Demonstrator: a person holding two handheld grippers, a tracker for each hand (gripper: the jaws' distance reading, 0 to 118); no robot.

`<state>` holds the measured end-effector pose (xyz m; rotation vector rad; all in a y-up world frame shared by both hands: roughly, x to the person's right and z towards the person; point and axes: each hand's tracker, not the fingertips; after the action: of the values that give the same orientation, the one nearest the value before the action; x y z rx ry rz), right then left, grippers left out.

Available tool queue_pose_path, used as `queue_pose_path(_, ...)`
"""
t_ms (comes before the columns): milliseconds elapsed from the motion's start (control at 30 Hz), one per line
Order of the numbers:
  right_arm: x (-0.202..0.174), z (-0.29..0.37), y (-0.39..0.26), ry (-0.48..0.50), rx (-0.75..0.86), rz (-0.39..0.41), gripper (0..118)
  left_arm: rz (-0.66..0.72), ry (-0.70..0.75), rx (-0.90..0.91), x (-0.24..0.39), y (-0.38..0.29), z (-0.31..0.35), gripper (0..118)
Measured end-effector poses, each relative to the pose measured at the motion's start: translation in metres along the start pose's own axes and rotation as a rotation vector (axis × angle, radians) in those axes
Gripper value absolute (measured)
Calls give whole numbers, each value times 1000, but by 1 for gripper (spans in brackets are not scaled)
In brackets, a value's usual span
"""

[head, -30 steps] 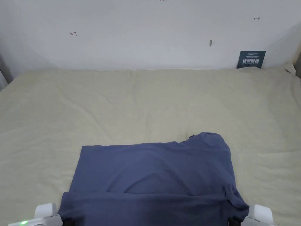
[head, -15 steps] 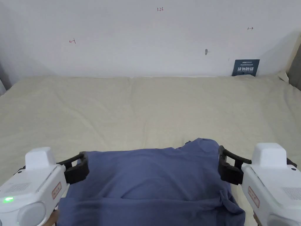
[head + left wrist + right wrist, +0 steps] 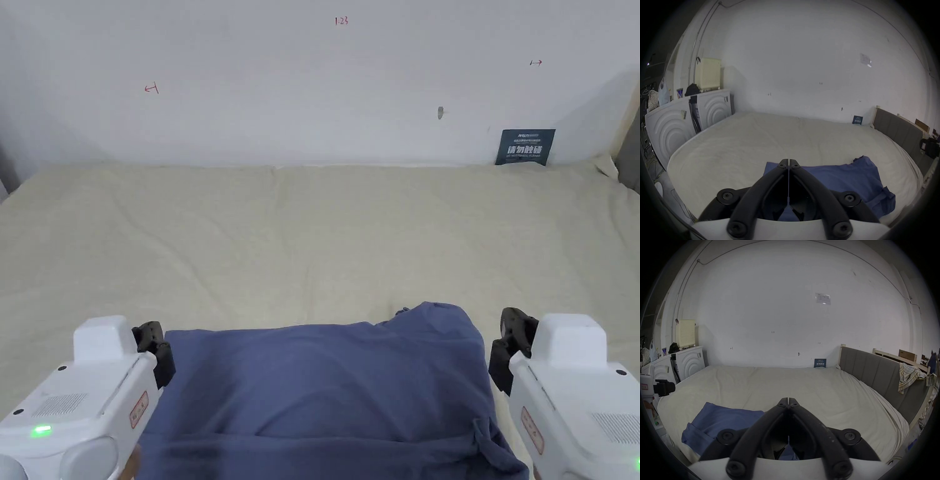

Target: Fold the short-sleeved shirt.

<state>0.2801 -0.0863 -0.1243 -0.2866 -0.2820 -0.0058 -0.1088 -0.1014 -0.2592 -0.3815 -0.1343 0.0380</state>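
The blue short-sleeved shirt [image 3: 325, 387] lies folded into a wide rectangle at the near edge of the cream bed [image 3: 312, 237], with a narrow band folded along its near side and a bunched bump at its far right corner. My left gripper [image 3: 161, 356] hovers just off the shirt's far left corner, shut with nothing in it. My right gripper [image 3: 505, 359] hovers beside the far right corner, also shut and holding nothing. In the left gripper view the jaws [image 3: 788, 161] meet tip to tip above the shirt [image 3: 843, 178]. The right gripper view shows the same at the right gripper [image 3: 788, 400], with the shirt [image 3: 721, 418] to its left.
A white wall backs the bed, with a small dark sign [image 3: 525, 146] leaning at its foot on the right. A grey padded headboard [image 3: 875, 369] with a plaid cloth [image 3: 909, 378] over it borders the bed's right side. White cabinets [image 3: 672, 129] stand to the left.
Both grippers came up from the near edge to the shirt's far corners with jaws open, then shut and drew slightly outward off the cloth. The shirt lies about as before.
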Motion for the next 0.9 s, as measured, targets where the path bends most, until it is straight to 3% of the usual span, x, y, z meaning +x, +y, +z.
queue_pose_path(200, -6, -39, 4, 4, -41, 14, 1, 88, -77, -198, -27, 10, -74, 1)
queue_pose_path(400, -13, -93, 3, 11, -87, 16, 1, 74, -39, -331, -51, 17, -169, 3)
queue_pose_path(433, -14, -101, 4, 13, -96, 15, 1, 73, -31, -359, -54, 16, -186, 10)
queue_pose_path(467, -16, -109, 3, 16, -103, 14, 1, 39, -11, -406, -55, 15, -204, 26)
queue_pose_path(500, -18, -117, 2, 19, -109, 14, 1, 33, 3, -440, -57, 12, -221, 61)
queue_pose_path(533, -19, -123, 1, 19, -114, 17, 1, 30, -1, -480, -60, 9, -236, 82)
queue_pose_path(567, -18, -131, 1, 18, -121, 20, 1, 37, -11, -526, -63, 5, -253, 93)
queue_pose_path(733, -16, -158, -11, 18, -168, 8, 1, 42, 46, -622, -71, -16, -306, 89)
queue_pose_path(867, -10, -171, -22, -1, -210, -4, 1, 8, 67, -654, -68, -35, -327, 74)
queue_pose_path(900, -8, -173, -24, -3, -220, -9, 1, 2, 61, -666, -66, -40, -328, 58)
